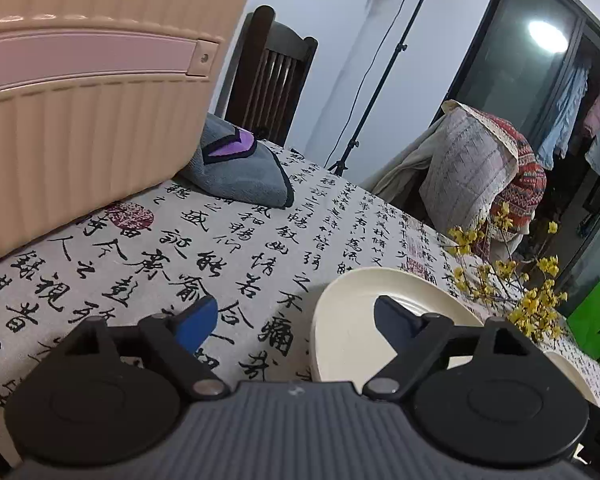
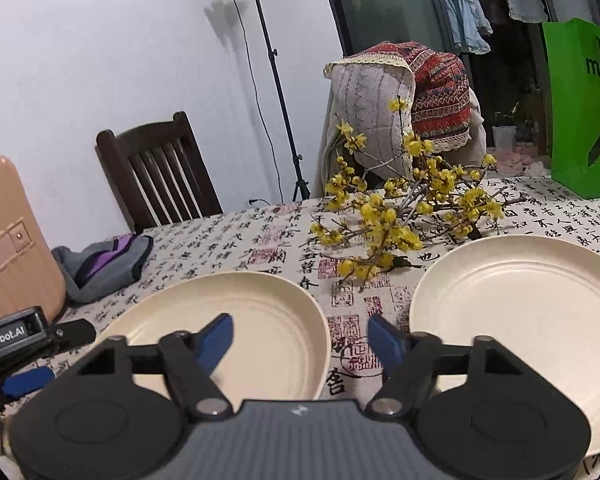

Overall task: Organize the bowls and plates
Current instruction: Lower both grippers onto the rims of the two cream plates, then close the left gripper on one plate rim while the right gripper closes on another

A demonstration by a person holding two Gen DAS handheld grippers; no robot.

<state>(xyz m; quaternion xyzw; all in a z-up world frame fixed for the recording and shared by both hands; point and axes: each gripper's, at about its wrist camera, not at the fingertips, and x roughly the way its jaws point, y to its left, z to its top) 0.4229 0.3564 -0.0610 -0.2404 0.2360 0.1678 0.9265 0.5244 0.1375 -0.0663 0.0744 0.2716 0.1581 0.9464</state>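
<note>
Two cream plates lie on the calligraphy-print tablecloth. My left gripper (image 1: 296, 322) is open: its right blue finger (image 1: 392, 320) hangs over the near plate (image 1: 352, 344), its left finger over bare cloth, and the plate's left rim sits between them. My right gripper (image 2: 302, 340) is open at the same plate (image 2: 260, 320), straddling its right rim. Neither gripper's pads press on the rim. The second plate (image 2: 520, 300) lies to the right, untouched. In the right wrist view the left gripper (image 2: 72, 352) shows at the plate's left edge.
A pink ribbed suitcase (image 1: 80, 100) stands on the table at left, with a grey and purple cloth (image 1: 240, 172) beside it. Yellow flower branches (image 2: 400, 216) lie behind the plates. A green bag (image 2: 584, 112) stands at far right. Wooden chairs and a light stand are beyond the table.
</note>
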